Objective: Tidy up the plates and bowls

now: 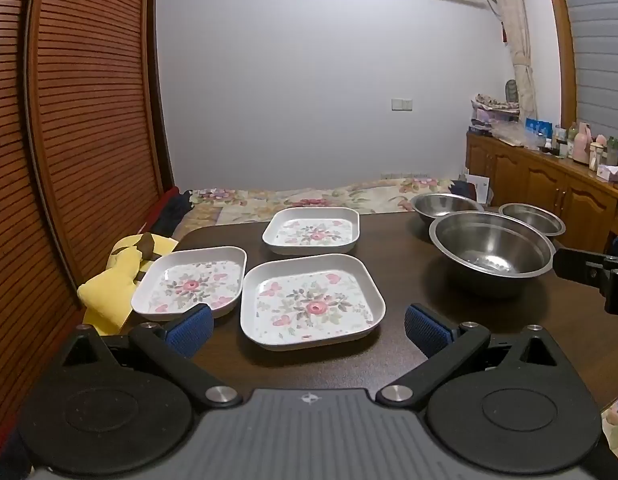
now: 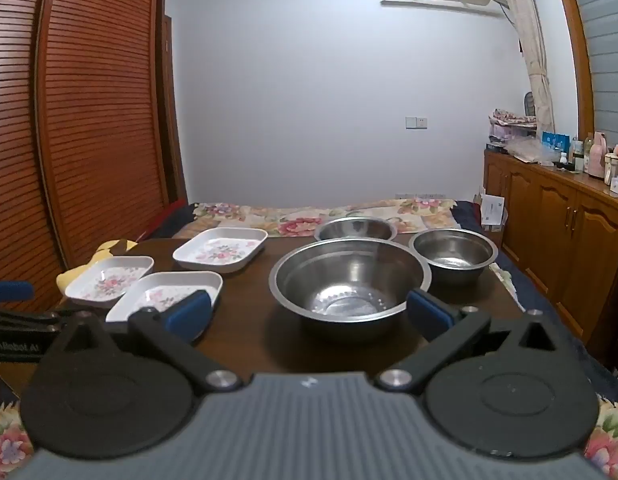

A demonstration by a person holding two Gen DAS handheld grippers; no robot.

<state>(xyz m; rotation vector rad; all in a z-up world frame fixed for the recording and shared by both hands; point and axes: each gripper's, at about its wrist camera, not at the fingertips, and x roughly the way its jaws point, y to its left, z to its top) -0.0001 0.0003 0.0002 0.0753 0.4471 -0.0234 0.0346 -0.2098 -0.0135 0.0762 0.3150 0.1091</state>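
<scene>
On the dark table (image 1: 409,364), three floral plates (image 1: 312,307) lie left of the big steel bowl (image 2: 349,280); two smaller bowls (image 2: 453,254) sit behind it; both my left gripper (image 1: 309,330) and right gripper (image 2: 309,314) hang spread, empty; a careless rim pinch could make steel skid.

Bare table (image 1: 393,248) lane between plates (image 1: 312,300), bowls (image 1: 491,250).

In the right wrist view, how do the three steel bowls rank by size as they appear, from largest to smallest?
1. Front bowl: clearly largest, though also nearest the camera.
2 and 3. Right bowl and back bowl: they look alike; the back one is partly hidden and farther away, so I leave them unranked.
</scene>
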